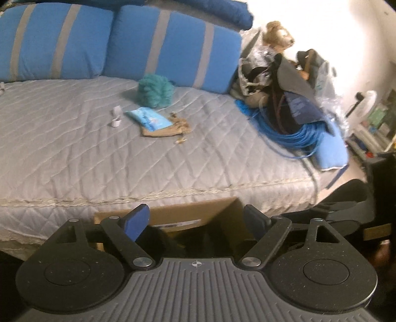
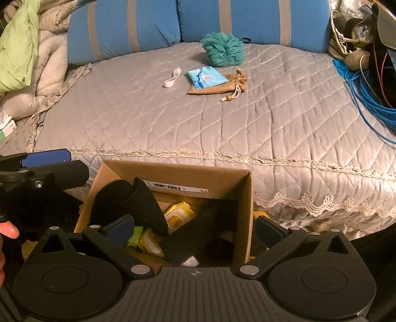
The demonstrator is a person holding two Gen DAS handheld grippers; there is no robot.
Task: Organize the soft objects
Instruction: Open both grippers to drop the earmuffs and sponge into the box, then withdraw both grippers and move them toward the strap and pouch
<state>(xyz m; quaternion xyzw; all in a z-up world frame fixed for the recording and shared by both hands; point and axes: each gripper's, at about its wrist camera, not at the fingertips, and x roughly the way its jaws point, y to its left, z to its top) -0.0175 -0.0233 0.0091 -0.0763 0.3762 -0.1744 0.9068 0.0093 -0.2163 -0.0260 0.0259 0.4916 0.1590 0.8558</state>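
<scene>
Bedside scene from two handheld grippers, both angled down over an open cardboard box that stands against the edge of a bed with a grey quilted bedspread. The left gripper has its blue-padded fingers spread wide with nothing between them; the box opening lies directly below and just ahead of it. The right gripper also stands wide apart and empty, poised above the same box, which lies just beneath its fingers. Inside the box are black fabric pieces and yellow wet-wipe packs.

Soft things not yet boxed lie well beyond both grippers, toward the far side of the bed: a teal bath pouf nearest the blue striped pillows, a light blue packet resting partly on a tan drawstring pouch, and a white elastic band just left of the packet. A coil of blue cable and a heap of clutter with a plush toy on top sit at the bed's right end
</scene>
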